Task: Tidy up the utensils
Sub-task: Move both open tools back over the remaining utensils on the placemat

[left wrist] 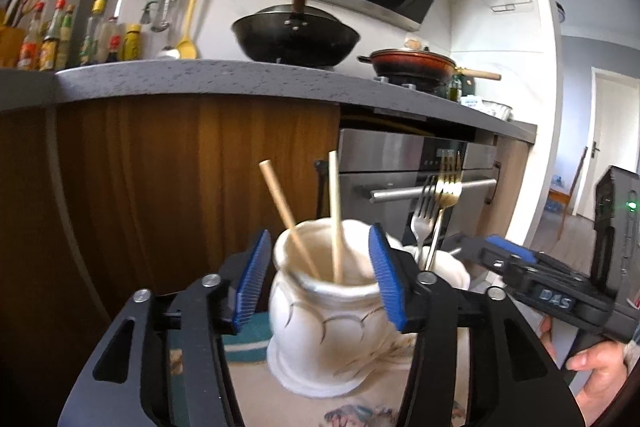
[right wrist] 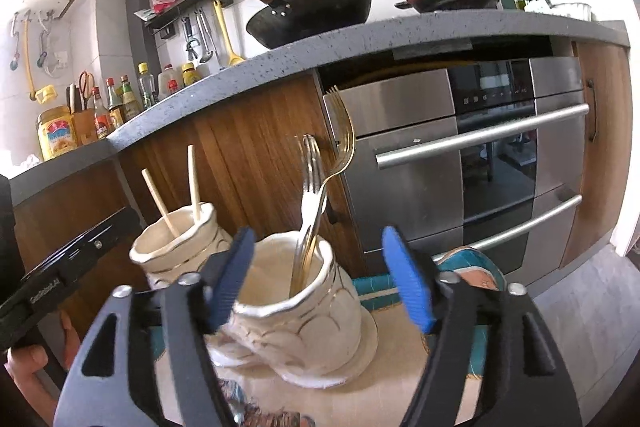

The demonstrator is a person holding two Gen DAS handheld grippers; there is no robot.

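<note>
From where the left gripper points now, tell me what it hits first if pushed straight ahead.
The left gripper would meet the white ceramic jar with the chopsticks first: the jar sits between its open fingers, apparently untouched. The jar with the forks stands behind and to the right, though depth is uncertain.

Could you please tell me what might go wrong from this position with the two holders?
The open left gripper straddles the chopstick jar; closing off-center could tip it, spilling the chopsticks. The open right gripper sits beside the fork jar; the tall forks lean and could topple it if nudged.
</note>
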